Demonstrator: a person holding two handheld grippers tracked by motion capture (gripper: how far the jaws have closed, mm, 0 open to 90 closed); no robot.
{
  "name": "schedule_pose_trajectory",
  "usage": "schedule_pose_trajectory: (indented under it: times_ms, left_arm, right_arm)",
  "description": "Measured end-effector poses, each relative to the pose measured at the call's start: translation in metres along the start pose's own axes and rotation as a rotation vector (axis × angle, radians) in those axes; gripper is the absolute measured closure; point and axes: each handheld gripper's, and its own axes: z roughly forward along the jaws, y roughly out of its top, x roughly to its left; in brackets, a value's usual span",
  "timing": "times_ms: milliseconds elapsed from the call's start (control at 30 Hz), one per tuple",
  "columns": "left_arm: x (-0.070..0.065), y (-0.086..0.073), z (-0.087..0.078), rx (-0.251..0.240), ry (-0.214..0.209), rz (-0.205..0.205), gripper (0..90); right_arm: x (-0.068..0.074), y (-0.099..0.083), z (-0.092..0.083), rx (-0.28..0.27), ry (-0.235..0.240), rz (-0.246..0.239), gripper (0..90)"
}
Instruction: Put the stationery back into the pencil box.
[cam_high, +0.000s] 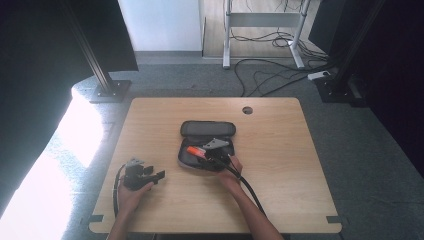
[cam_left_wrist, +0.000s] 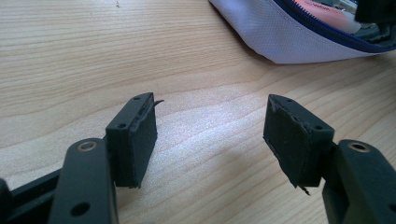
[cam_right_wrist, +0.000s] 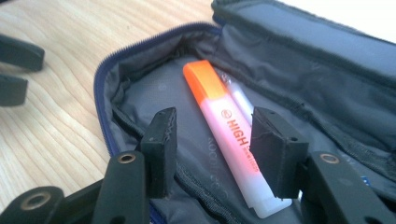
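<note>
Right gripper's fingers (cam_right_wrist: 161, 140) are spread wide, empty, around the orange highlighter (cam_right_wrist: 231, 135) in the open pouch (cam_right_wrist: 299, 70); left gripper (cam_left_wrist: 210, 135), at 8 o'clock on the worktop (cam_high: 280, 145), is held open too.

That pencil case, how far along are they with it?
The pencil case already lies unzipped and open, with an orange highlighter and a white pen inside. In hand: the right gripper hangs open over the highlighter, gripping nothing. The left gripper rests open beside the case. Whether things go in or out, I cannot tell.
</note>
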Motion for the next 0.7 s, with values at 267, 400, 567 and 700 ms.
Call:
schedule_pose_trajectory:
  times_ms: [267, 400, 567, 700]
  left_arm:
    - [-0.001, 0.0, 0.0, 0.001, 0.002, 0.003, 34.8]
    - [-0.001, 0.0, 0.0, 0.001, 0.003, 0.004, 34.8]
    - [-0.001, 0.0, 0.0, 0.0, 0.005, 0.005, 34.8]
    - [-0.001, 0.0, 0.0, -0.001, 0.007, 0.009, 34.7]
  right_arm:
    - [-0.003, -0.003, -0.013, -0.056, 0.019, 0.048, 47.4]
    - [-0.006, -0.006, -0.021, -0.066, 0.023, 0.059, 46.9]
    - [-0.01, -0.011, -0.032, -0.09, 0.032, 0.076, 46.8]
    - [-0.013, -0.016, -0.043, -0.102, 0.032, 0.075, 46.5]
